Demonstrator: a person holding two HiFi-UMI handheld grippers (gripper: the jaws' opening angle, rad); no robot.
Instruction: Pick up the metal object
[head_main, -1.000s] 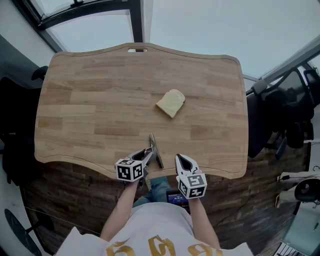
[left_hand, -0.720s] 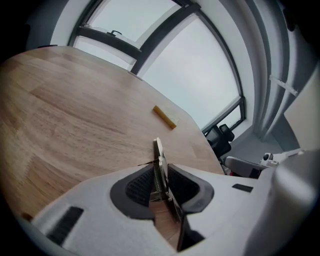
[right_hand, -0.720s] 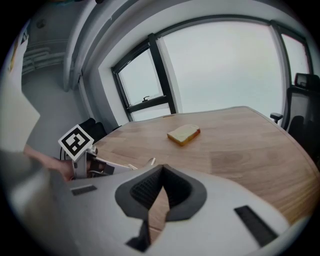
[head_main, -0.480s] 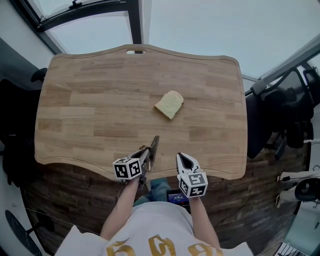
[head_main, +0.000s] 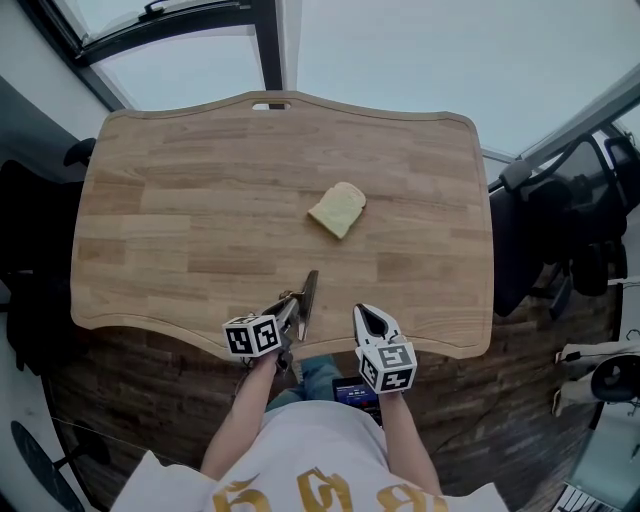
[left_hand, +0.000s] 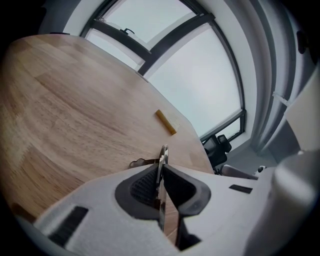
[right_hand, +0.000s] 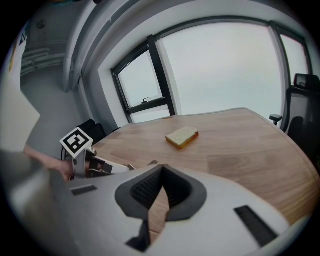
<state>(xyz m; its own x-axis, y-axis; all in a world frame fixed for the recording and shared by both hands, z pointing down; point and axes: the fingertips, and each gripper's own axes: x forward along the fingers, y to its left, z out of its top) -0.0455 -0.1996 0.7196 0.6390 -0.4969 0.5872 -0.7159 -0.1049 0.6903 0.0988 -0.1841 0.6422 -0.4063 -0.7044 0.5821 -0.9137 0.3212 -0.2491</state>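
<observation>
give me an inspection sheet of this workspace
surface: wooden table, light planks
job's things: metal object, thin and flat, near the front edge, between the left jaws
clutter: bread slice mid-table
grippers: left hand-held gripper closing on the metal object; right hand-held gripper shut, empty
cables: nothing seen on the table
surroundings: window frame beyond, black chair at right
</observation>
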